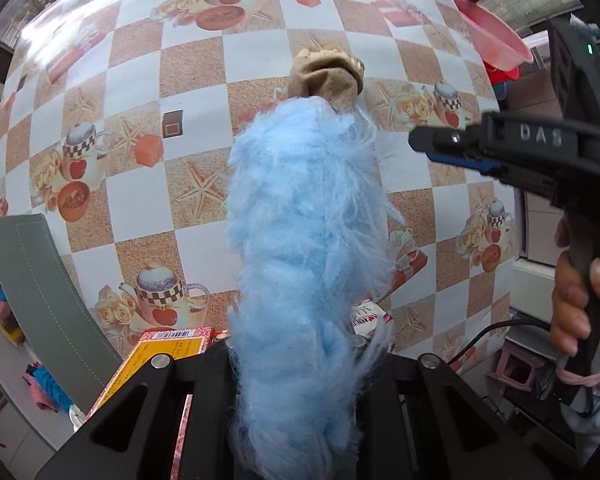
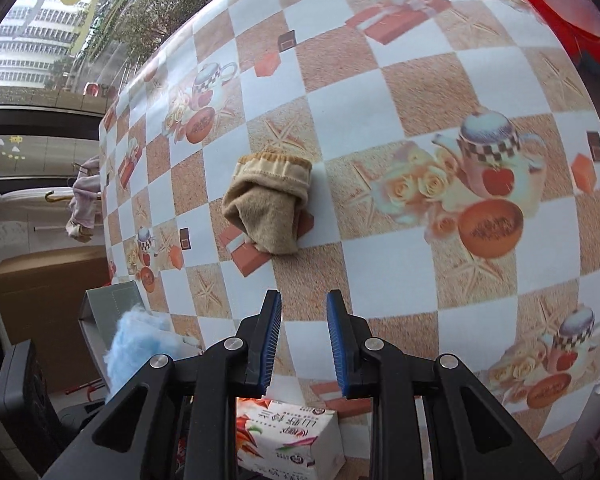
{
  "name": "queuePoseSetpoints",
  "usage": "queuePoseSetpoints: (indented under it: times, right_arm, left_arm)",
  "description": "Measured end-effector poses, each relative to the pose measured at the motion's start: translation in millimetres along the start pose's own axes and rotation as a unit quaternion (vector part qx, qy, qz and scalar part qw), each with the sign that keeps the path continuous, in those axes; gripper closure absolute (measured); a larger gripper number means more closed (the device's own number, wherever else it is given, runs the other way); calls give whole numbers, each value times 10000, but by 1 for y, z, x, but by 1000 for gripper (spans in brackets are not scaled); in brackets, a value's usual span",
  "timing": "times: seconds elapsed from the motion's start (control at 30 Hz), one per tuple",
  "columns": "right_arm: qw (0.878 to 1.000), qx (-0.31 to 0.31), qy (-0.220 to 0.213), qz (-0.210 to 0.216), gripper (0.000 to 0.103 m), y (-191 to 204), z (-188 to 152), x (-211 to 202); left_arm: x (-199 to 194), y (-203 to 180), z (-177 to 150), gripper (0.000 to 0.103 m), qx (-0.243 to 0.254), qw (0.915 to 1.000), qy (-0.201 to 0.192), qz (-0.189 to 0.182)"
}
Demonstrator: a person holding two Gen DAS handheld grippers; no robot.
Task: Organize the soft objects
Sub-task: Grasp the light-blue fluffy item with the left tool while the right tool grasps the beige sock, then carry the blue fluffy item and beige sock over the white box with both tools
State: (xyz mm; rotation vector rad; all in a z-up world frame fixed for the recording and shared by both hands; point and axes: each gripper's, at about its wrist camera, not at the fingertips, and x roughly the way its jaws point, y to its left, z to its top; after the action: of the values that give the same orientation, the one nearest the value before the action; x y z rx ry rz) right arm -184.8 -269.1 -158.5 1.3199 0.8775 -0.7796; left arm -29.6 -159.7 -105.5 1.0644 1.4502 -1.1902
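Observation:
A fluffy light-blue soft thing (image 1: 308, 220) hangs lifted above the table, and my left gripper (image 1: 296, 344) is shut on its lower end; the fluff hides the fingertips. The right wrist view catches it at the lower left (image 2: 140, 344). A rolled tan sock (image 1: 328, 76) lies on the checked tablecloth (image 1: 260, 52) beyond the blue fluff, seen mid-table in the right wrist view (image 2: 272, 204). My right gripper (image 2: 303, 298) hovers above the cloth short of the sock, its blue pads drawn near each other with nothing between them. In the left wrist view it (image 1: 416, 138) reaches in from the right, with a hand on its handle.
A grey open box (image 1: 40, 280) stands at the table's left edge, also in the right wrist view (image 2: 116, 300). A yellow-red carton (image 1: 168, 344) and a tissue pack (image 2: 292, 436) lie near the front edge. A pink basin (image 1: 492, 36) sits at the far right. A cardboard box (image 2: 40, 300) stands on the floor.

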Motion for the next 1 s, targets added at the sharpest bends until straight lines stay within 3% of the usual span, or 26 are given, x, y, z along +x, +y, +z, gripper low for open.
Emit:
queuePoseSetpoints:
  times: [0.3,0.37,0.4,0.43,0.57,0.8,0.83,0.9,0.93,1.0]
  right_arm:
    - [9999,-155,43,18,75,-2,-5,1]
    - [9997,-200,100,-100,55,2,0,9]
    - [9996,-232,134,-133,30,5,3,13]
    - [9994,-278,131,-170,25,9,7,18]
    - [9966,-706,-110,-420,25,36,33,34]
    - [9875,-1118,-59,-1113,27,62,61,86]
    - [9839,-1240,-205,-1274,45,67,60,87]
    - [9789,-1461,-289,-1396,68,73,57,88]
    - [9800,-1479,-254,-1305,75,74,56,88]
    - [9833,-1388,-206,-1158,76,70,55,86]
  left_arm:
    - [-17,16,-9,85,-539,9979,-198,-293]
    - [-20,19,-9,85,-610,9975,-212,-278]
    - [-22,20,-10,85,-614,9975,-230,-256]
    - [-25,20,-11,85,-608,9976,-250,-230]
    - [-36,16,-13,85,-520,9981,-304,-128]
    - [-46,10,-16,85,-382,9987,-344,-32]
    - [-47,9,-16,85,-360,9988,-344,-6]
    - [-46,7,-15,85,-324,9989,-346,22]
    - [-45,6,-14,85,-301,9990,-342,19]
    - [-44,2,-13,85,-246,9991,-342,20]
